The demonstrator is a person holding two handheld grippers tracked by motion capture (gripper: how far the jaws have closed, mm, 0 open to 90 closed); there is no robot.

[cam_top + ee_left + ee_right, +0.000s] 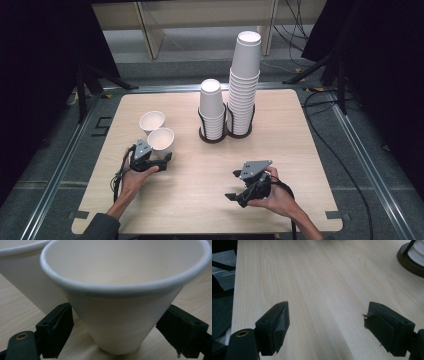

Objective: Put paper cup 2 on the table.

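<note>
With left gripper (pixel 161 161) fingers (pixel 56 331) bracketing near cup (pixel 120 307) on tabletop (pixel 200 180), left of stacks (pixel 227 95): grasp step, contact unclear. Next: squeeze gently, lift. Right gripper (pixel 327 330) fingers spread, idle.

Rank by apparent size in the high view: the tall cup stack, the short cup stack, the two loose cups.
1. tall cup stack
2. short cup stack
3. The far loose cup and the near loose cup look alike; no ranking.

My left gripper (pixel 113 322) view: near cup (pixel 120 302) rim cut off at top and right; second cup (pixel 22 270) mostly hidden behind it; pad contact unclear.
</note>
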